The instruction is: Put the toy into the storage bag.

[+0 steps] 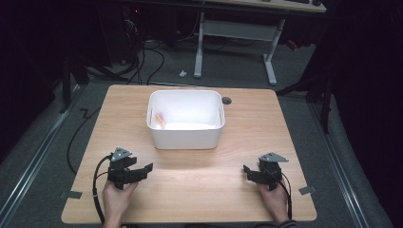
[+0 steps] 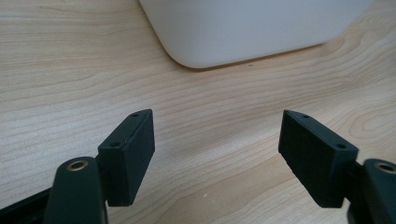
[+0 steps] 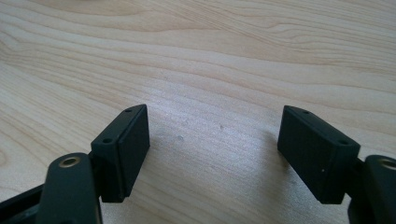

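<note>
Sitting at mid-table toward the far edge, the white plastic bin (image 1: 186,135) has rounded corners, smooth walls and no legible writing; a small pink-and-yellow item (image 1: 160,118) inside is too small to identify. On the pale wood-grain table (image 1: 199,175), the left gripper (image 1: 148,169) and right gripper (image 1: 246,170) both gape wide, holding nothing.

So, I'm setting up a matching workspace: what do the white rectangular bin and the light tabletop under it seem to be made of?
The white rectangular bin looks like moulded plastic: smooth, matte, seamless walls with rounded corners and a rolled rim. The light tabletop shows wavy wood grain with a flat, low-sheen surface; whether it is solid wood or a printed laminate can't be told.
</note>
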